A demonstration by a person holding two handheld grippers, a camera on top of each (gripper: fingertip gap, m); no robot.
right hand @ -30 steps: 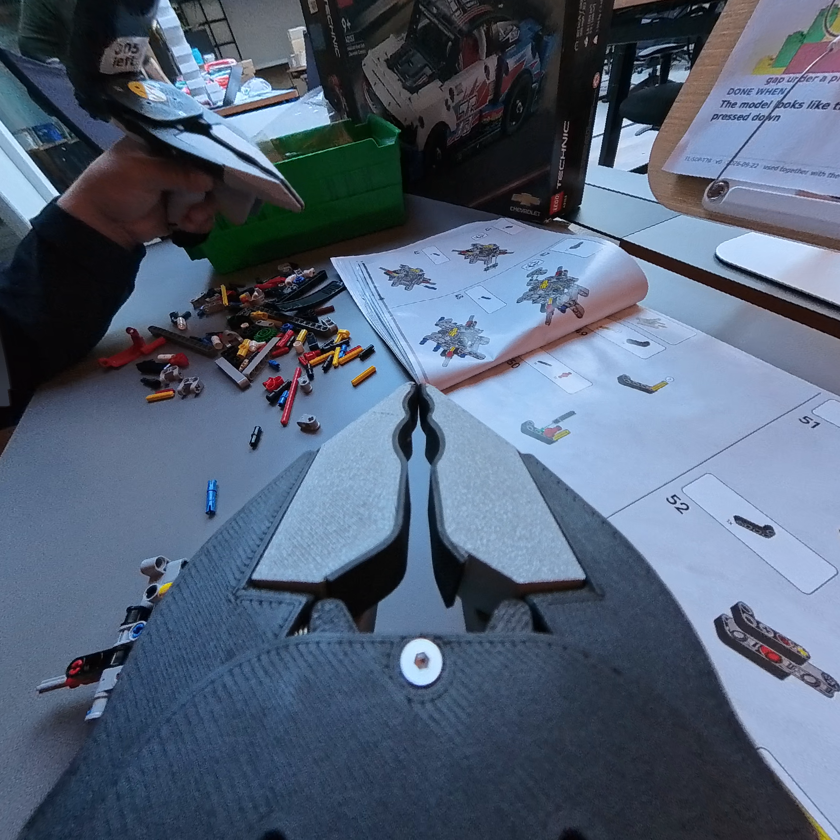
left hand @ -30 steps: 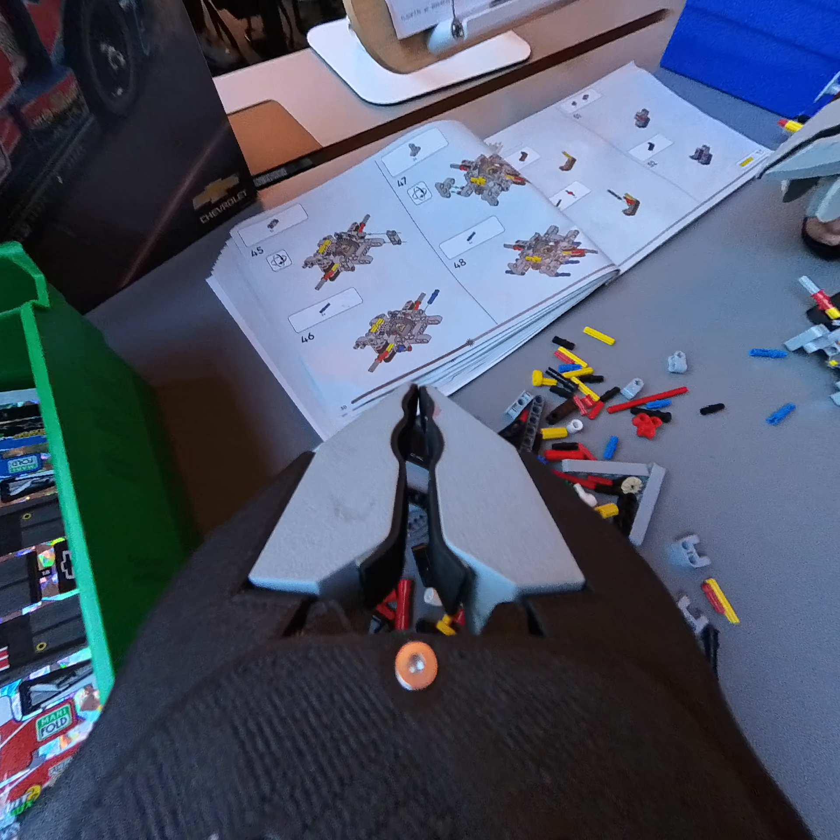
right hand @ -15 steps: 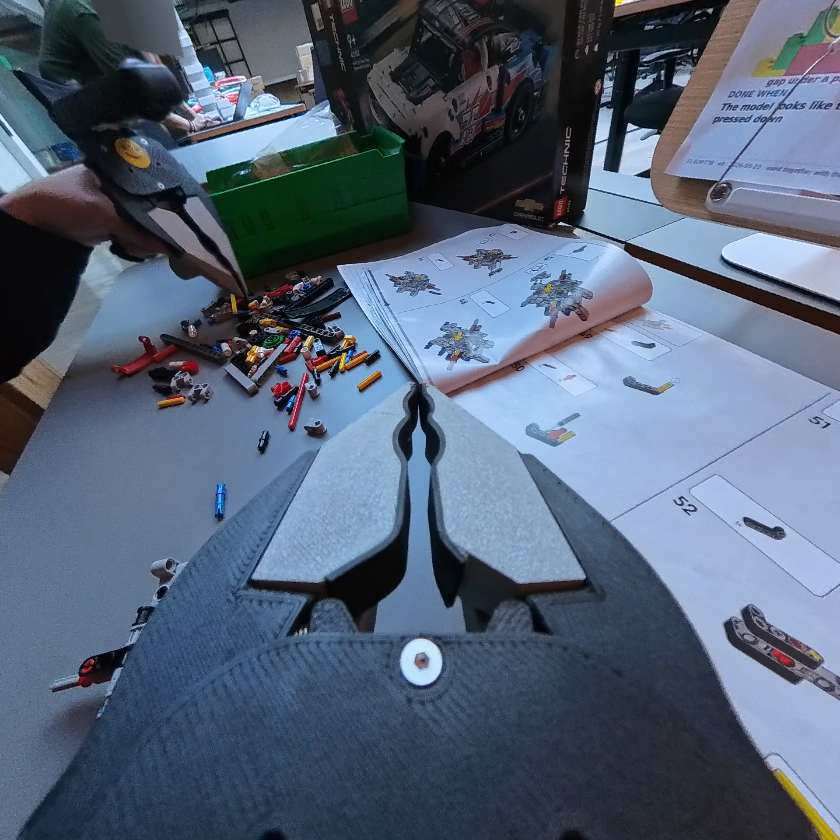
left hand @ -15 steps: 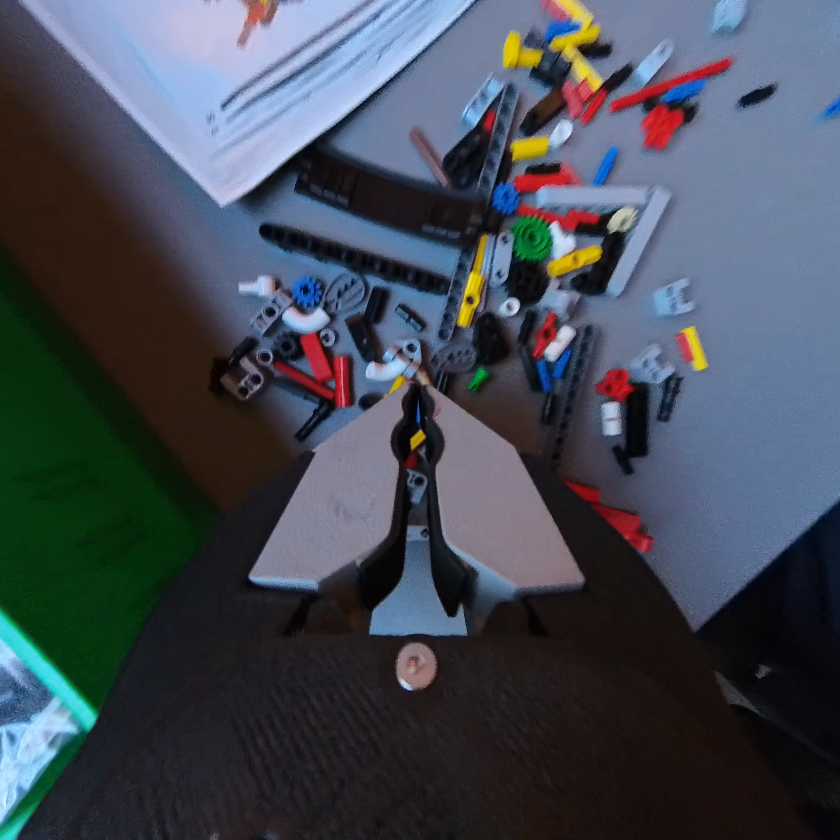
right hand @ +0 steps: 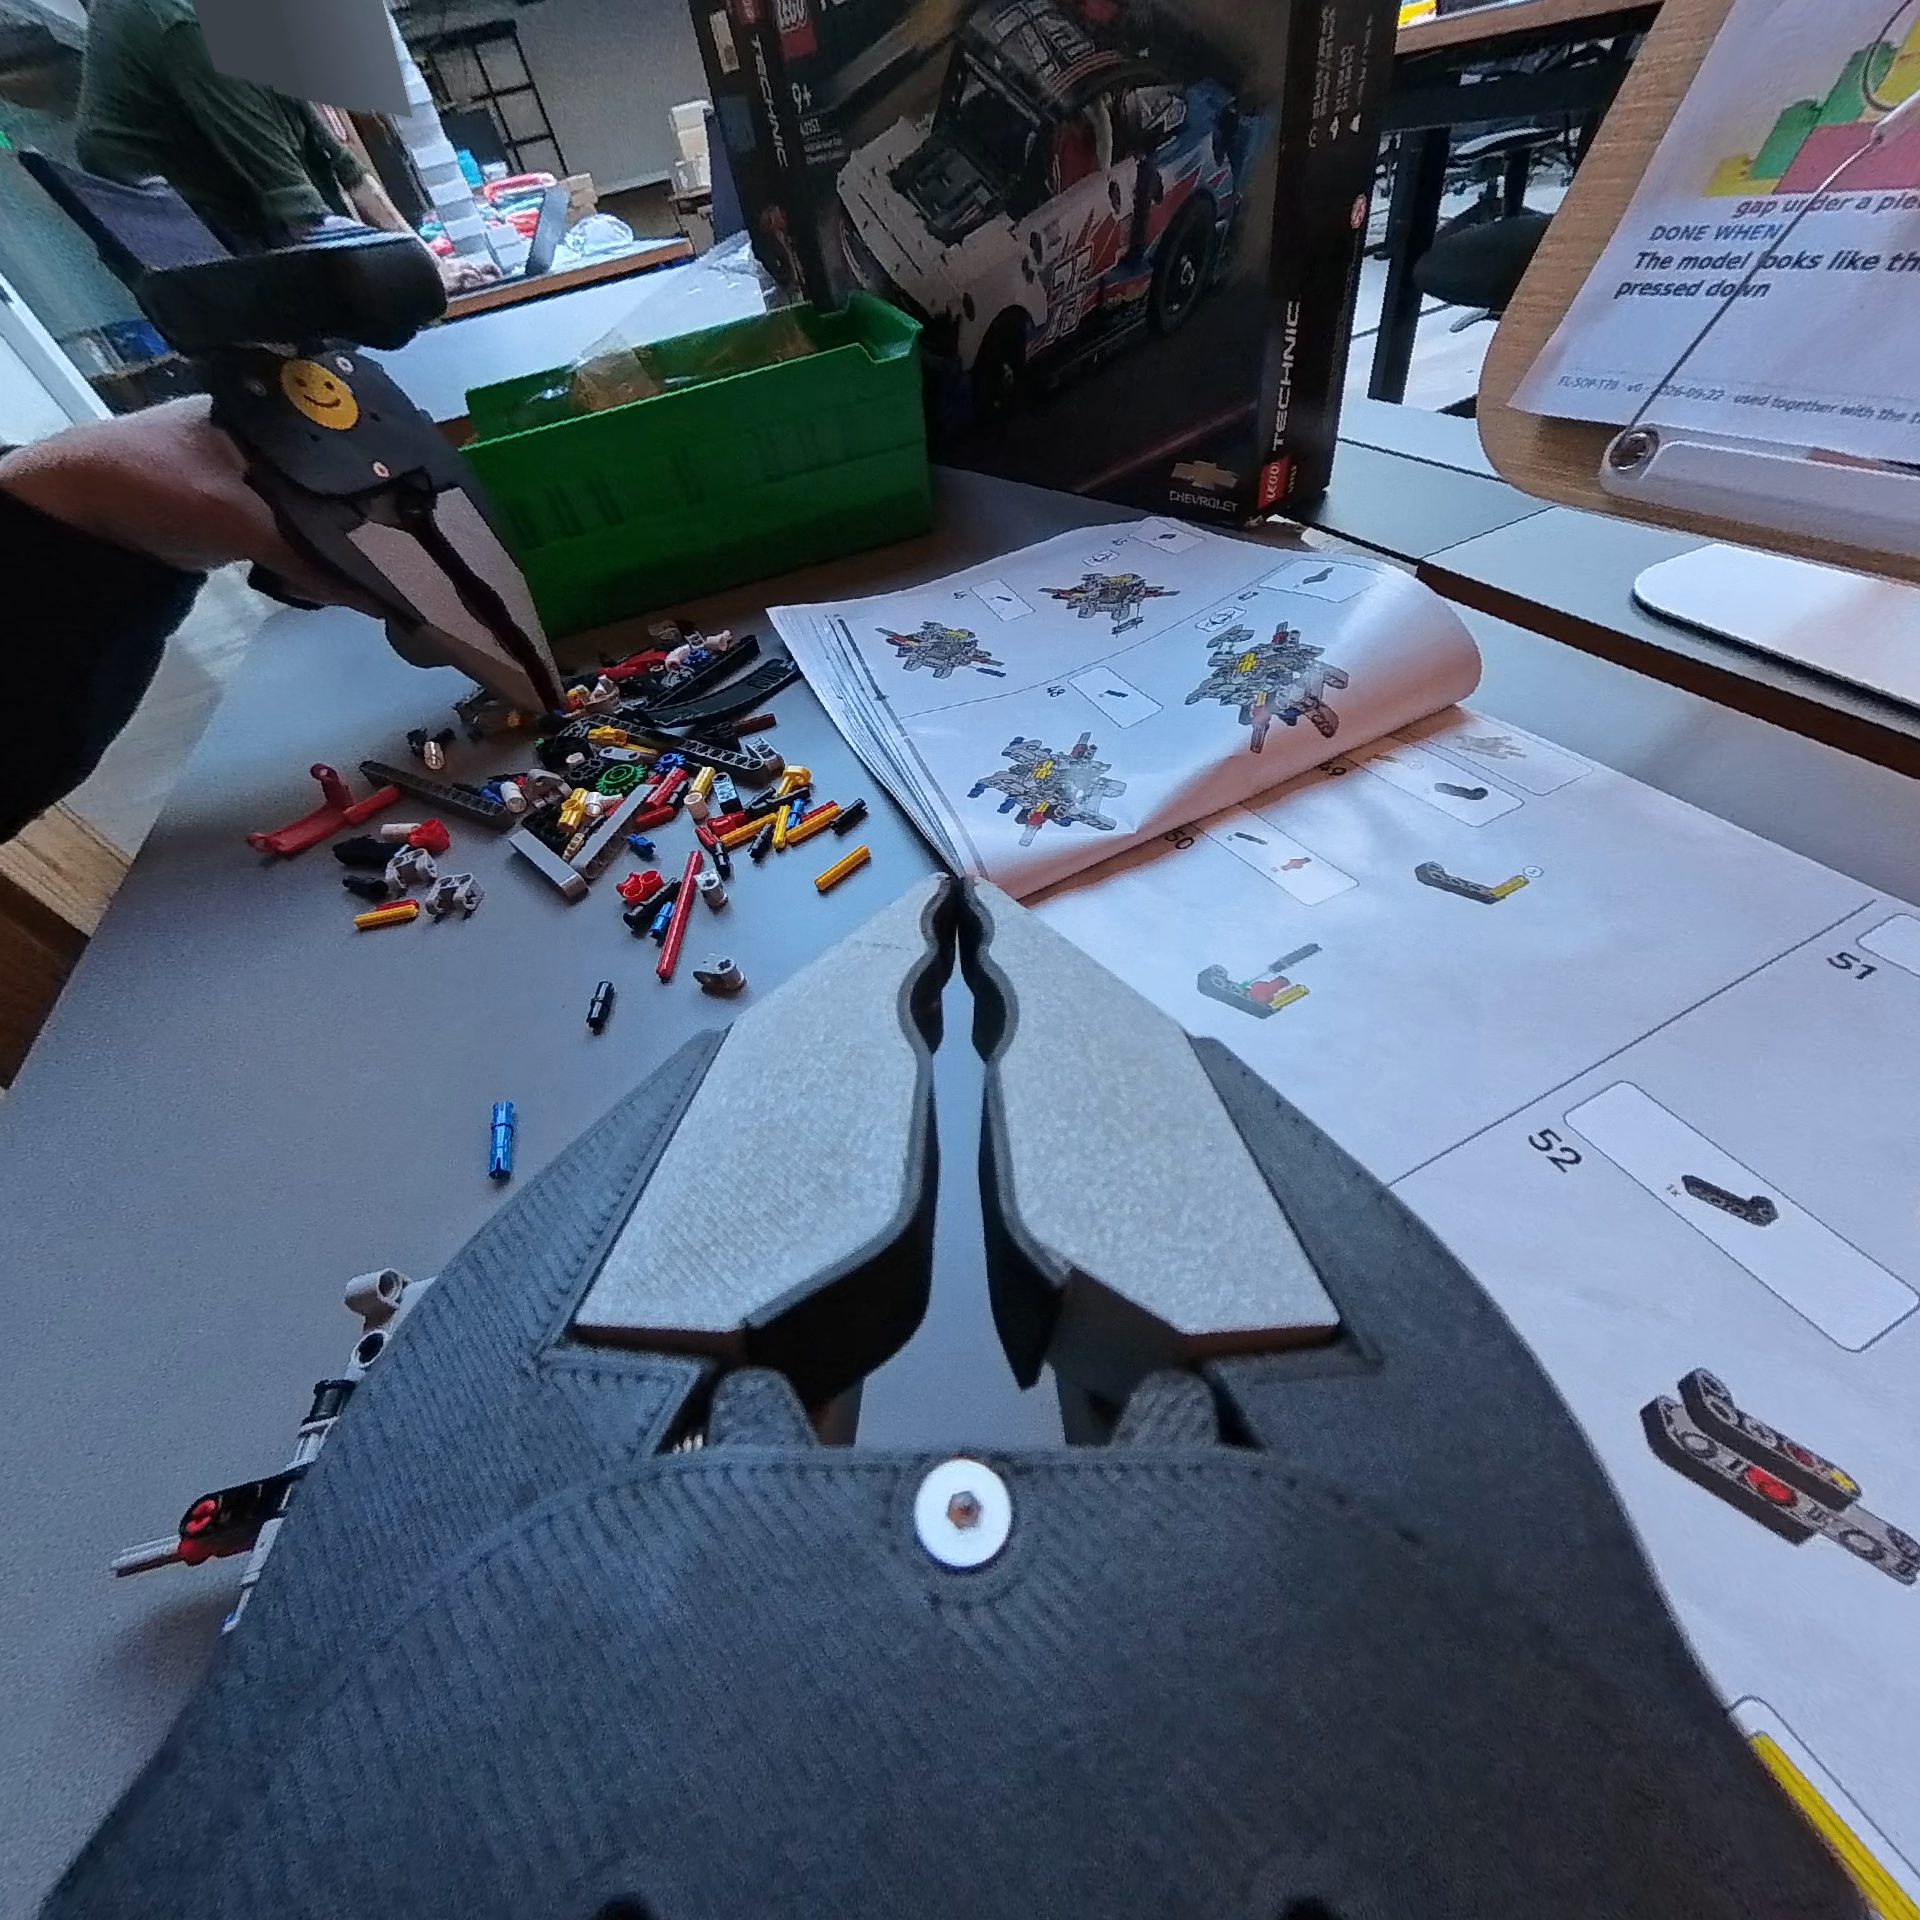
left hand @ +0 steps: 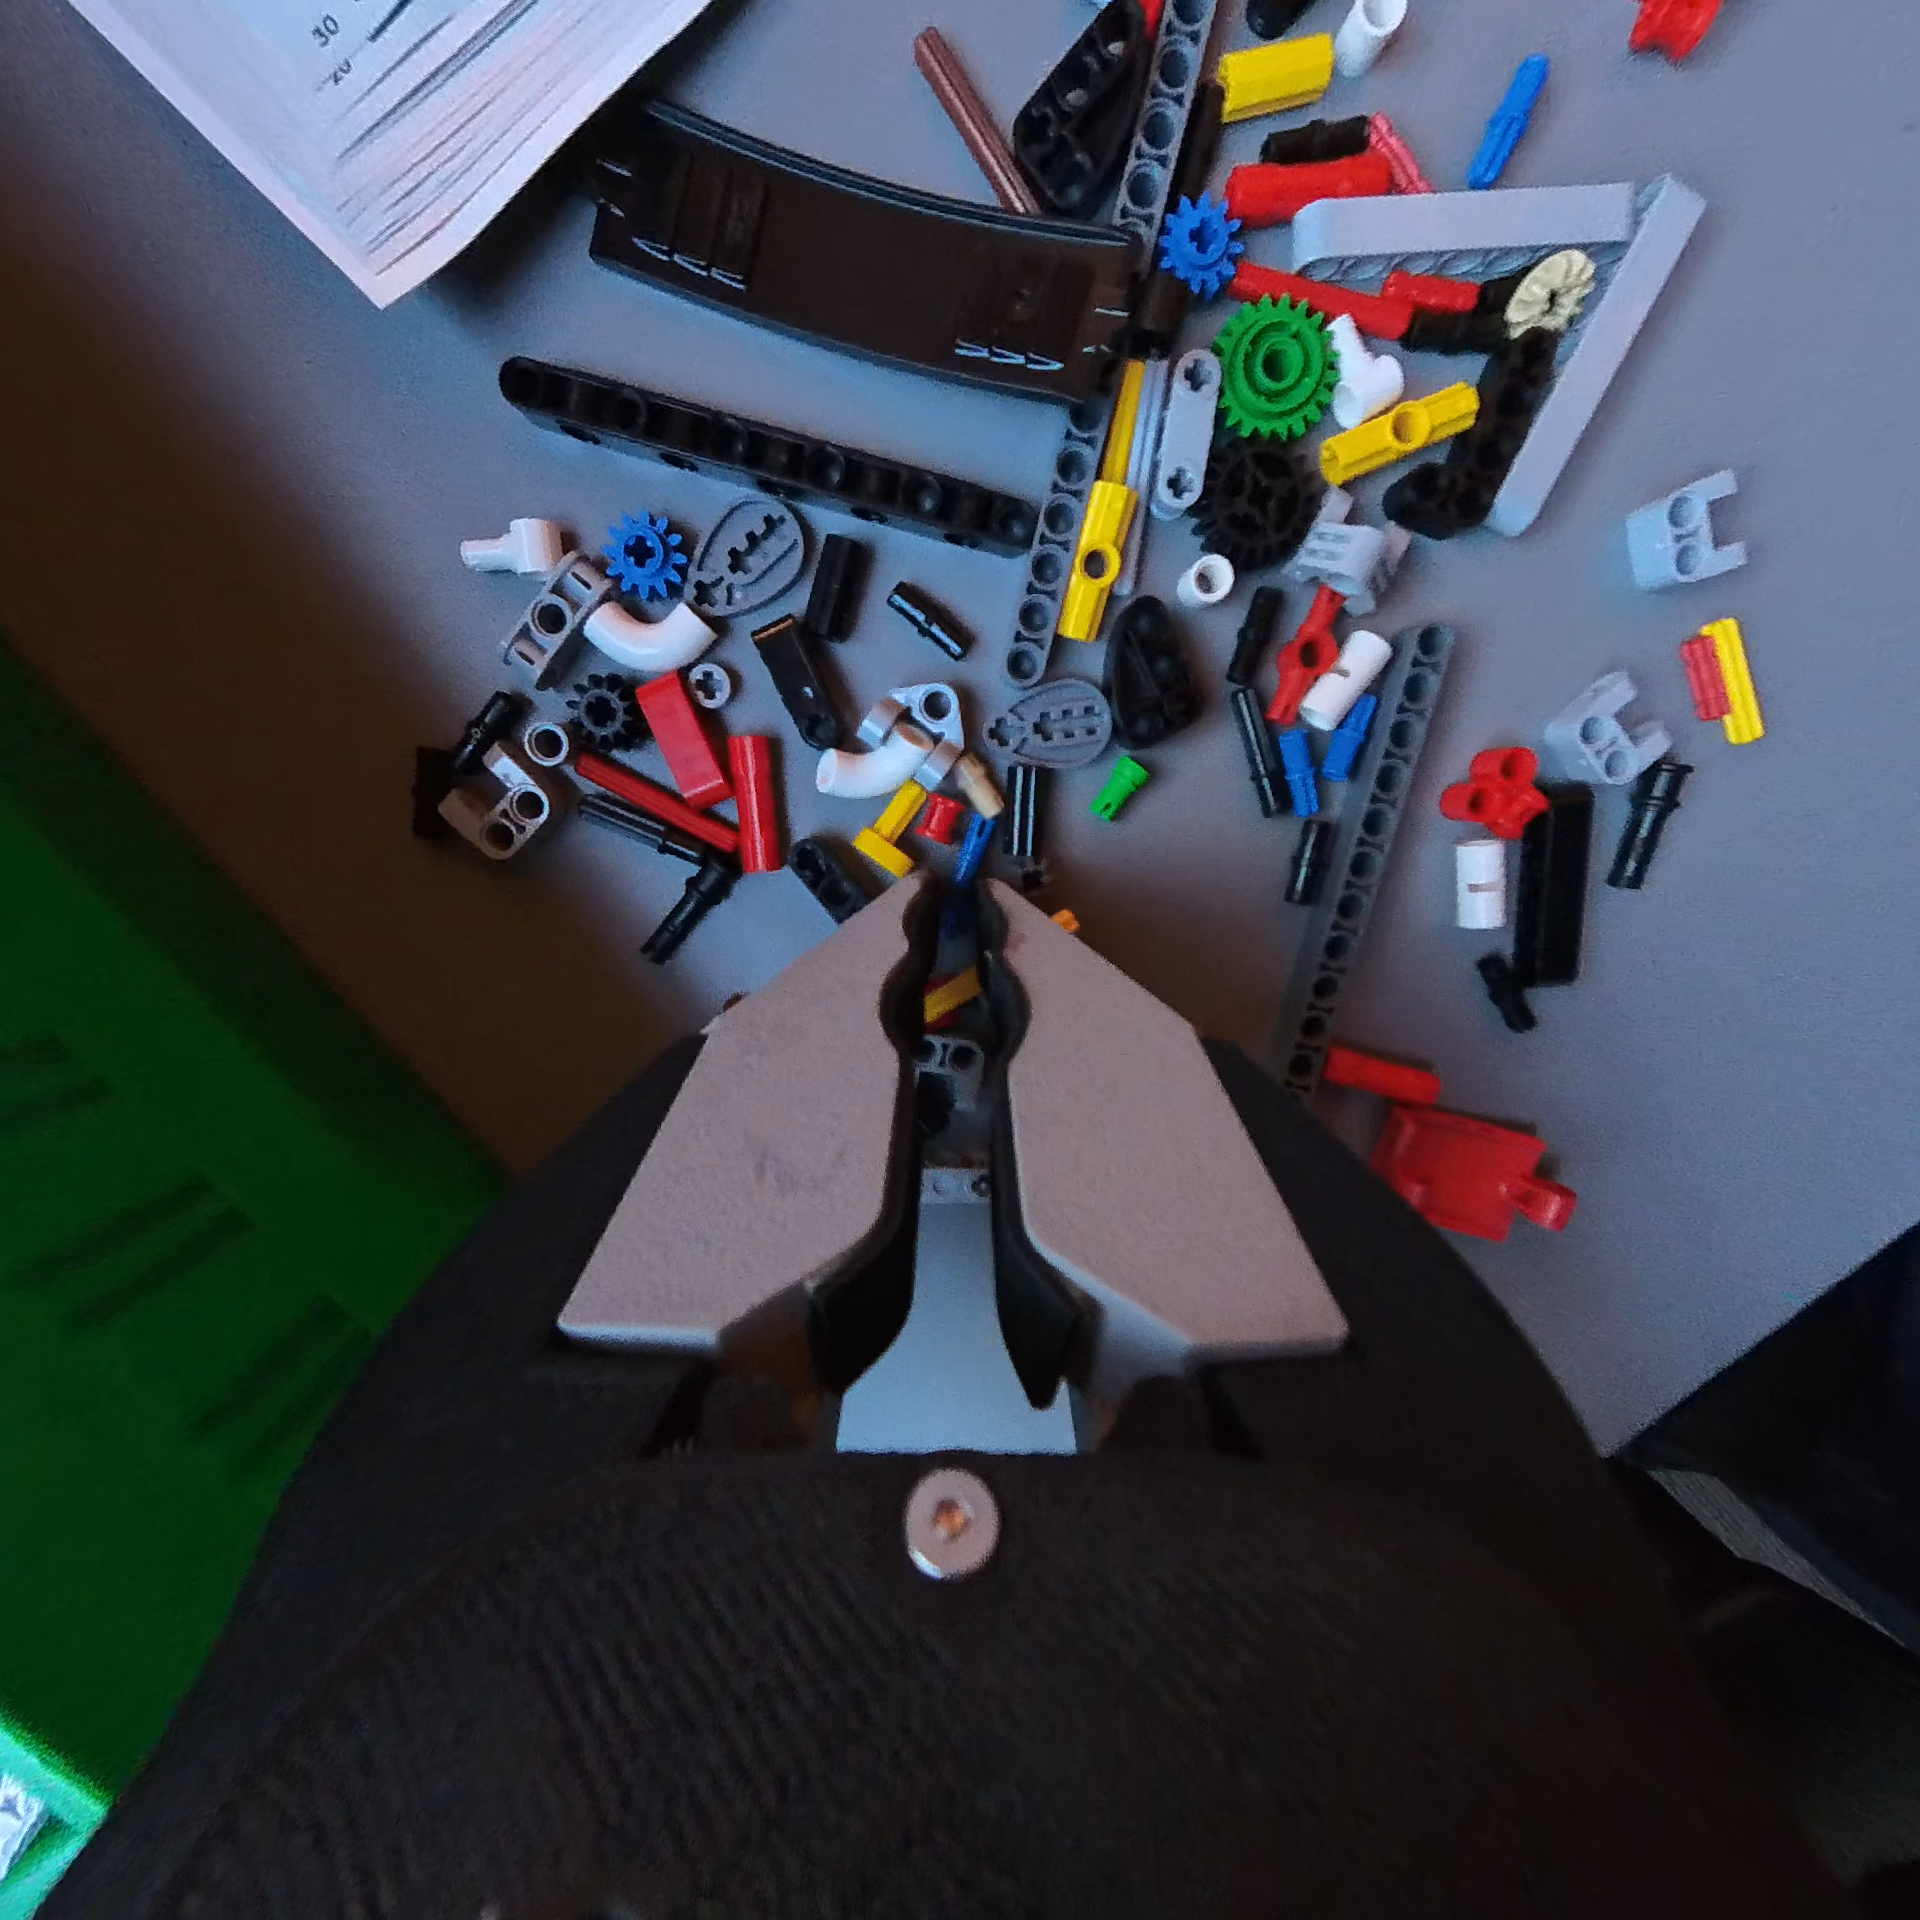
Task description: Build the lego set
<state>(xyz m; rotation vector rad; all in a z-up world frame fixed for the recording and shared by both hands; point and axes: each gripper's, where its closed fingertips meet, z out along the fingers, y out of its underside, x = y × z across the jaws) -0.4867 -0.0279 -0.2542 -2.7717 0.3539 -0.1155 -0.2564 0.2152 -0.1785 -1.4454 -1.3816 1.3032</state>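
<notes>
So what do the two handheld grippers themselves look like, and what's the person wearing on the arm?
Both grippers share one design: two pale grey, wedge-shaped fingers with wavy black inner pads, set in a dark ribbed body with a silver screw at the centre. The left gripper carries a round yellow smiley sticker on its dark body. The arm holding it wears a dark sleeve. No cables show.

My left wrist view is dim and soft with motion blur, worst at the green bin (left hand: 156, 1195) and the edges. The right wrist view is bright and sharp, with glare on the open manual (right hand: 1299, 935) and wide-angle bending toward its corners.
</notes>
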